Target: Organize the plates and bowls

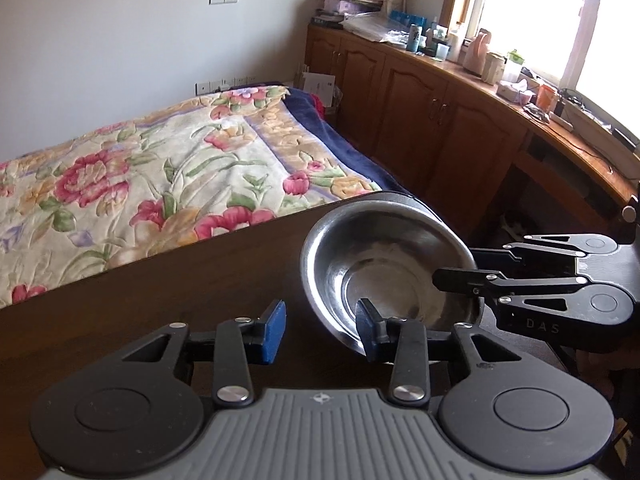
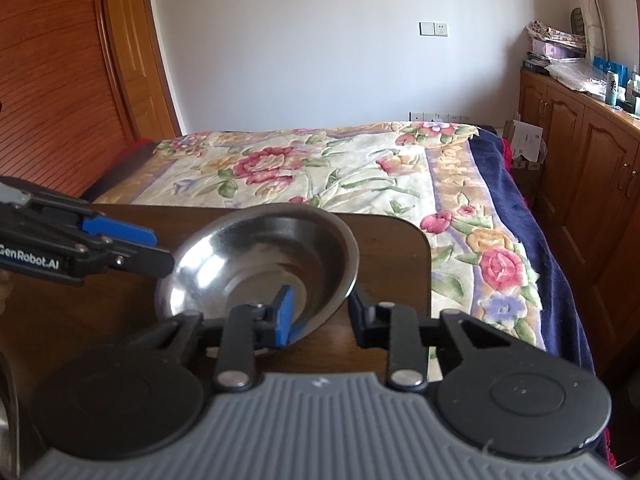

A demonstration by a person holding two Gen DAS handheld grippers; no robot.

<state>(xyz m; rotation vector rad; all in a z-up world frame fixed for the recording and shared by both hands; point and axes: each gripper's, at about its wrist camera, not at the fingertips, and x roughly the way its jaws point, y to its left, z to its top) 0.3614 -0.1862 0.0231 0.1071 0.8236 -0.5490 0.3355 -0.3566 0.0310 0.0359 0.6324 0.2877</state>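
We cannot tell whether the left gripper's fingers (image 1: 370, 330) press the steel bowl (image 1: 384, 268). The bowl hides its own footing on the worktop (image 1: 180, 280). Small items on the cabinet top (image 1: 440, 60) blur together.

"GenRobot.AI" is printed in white on the black side of the left gripper (image 2: 162, 250), seen in the right wrist view. The letters "DAS" are embossed on the black body of the right gripper (image 1: 456, 270), seen in the left wrist view. Other labels are too small to be read
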